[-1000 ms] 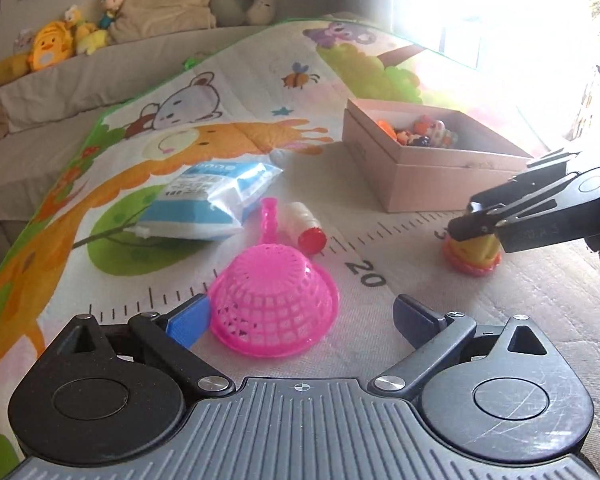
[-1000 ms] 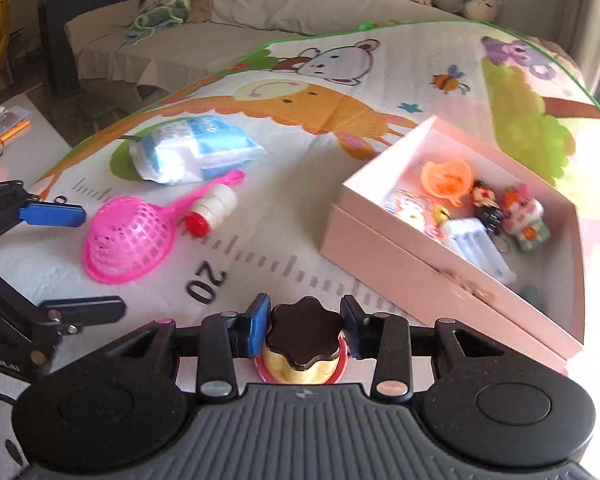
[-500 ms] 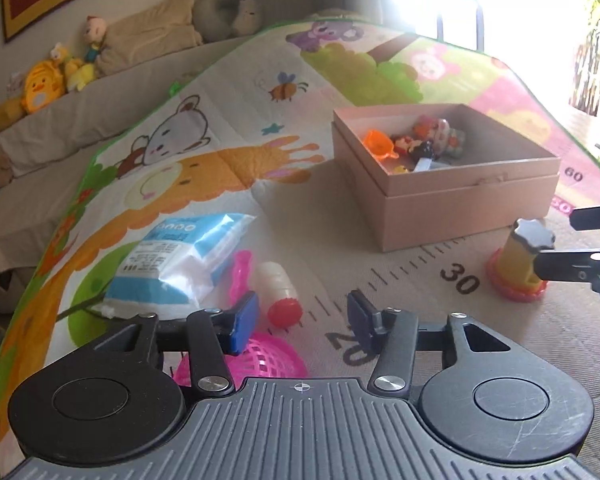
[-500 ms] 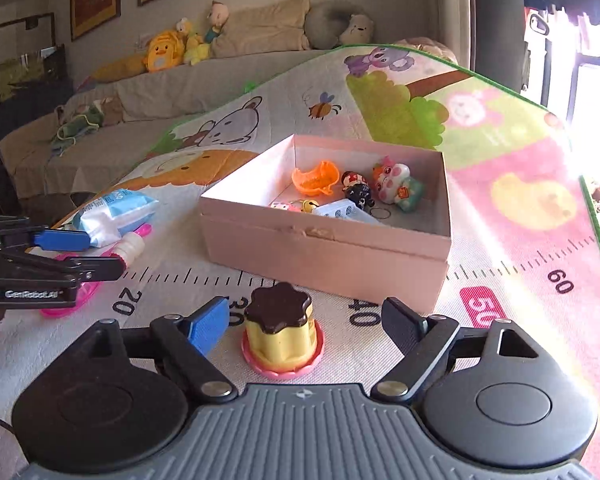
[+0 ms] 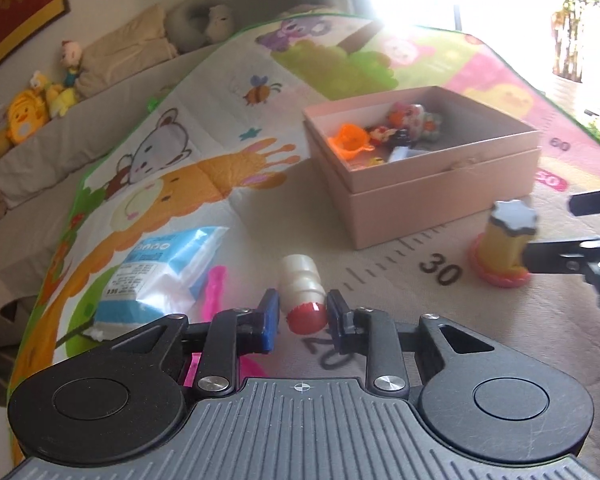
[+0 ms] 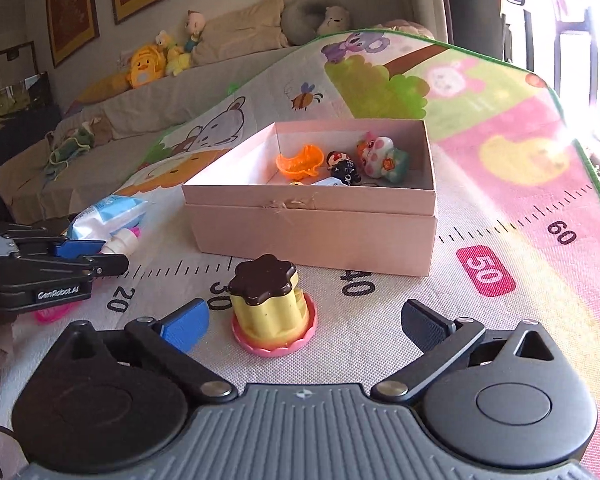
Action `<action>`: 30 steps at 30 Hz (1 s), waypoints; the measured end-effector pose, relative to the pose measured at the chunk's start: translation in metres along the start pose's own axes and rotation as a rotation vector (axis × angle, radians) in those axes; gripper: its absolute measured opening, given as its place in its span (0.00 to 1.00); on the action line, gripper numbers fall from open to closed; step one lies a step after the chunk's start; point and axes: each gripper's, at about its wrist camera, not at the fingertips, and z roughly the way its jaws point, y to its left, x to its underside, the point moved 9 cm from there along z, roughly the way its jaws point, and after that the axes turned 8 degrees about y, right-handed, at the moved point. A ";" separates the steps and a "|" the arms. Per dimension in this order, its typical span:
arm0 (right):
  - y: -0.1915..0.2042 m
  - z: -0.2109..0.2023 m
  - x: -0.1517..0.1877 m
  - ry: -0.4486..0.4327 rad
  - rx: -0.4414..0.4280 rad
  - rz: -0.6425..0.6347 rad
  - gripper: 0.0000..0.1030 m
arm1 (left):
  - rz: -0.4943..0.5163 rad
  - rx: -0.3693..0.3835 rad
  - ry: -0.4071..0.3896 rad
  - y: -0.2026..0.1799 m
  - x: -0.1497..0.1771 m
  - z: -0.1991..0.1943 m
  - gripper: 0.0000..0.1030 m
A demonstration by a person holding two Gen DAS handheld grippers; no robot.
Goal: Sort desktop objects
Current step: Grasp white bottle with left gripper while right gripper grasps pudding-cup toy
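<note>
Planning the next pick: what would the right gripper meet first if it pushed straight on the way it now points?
Probably the yellow pudding toy, standing on the mat between the right gripper's opening jaws. The pink box lies behind it; depth is hard to judge.

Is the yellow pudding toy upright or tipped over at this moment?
Upright: the pudding toy stands on its pink base on the mat, brown top up, between the right gripper's opening jaws, untouched.

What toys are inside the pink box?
Inside the pink box lie an orange toy, a small dark figurine, a pink-and-teal figure and a pale packet. The front wall hides the floor nearest the camera, so more may lie there.
</note>
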 end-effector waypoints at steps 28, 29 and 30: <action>0.013 0.001 0.016 0.084 0.001 -0.058 1.00 | 0.037 0.166 0.051 -0.027 0.031 -0.012 0.69; 0.011 0.001 0.015 0.084 0.002 -0.049 1.00 | 0.043 0.176 0.052 -0.031 0.030 -0.009 0.69; 0.010 0.001 0.015 0.081 0.002 -0.040 1.00 | 0.046 0.182 0.056 -0.035 0.028 -0.005 0.69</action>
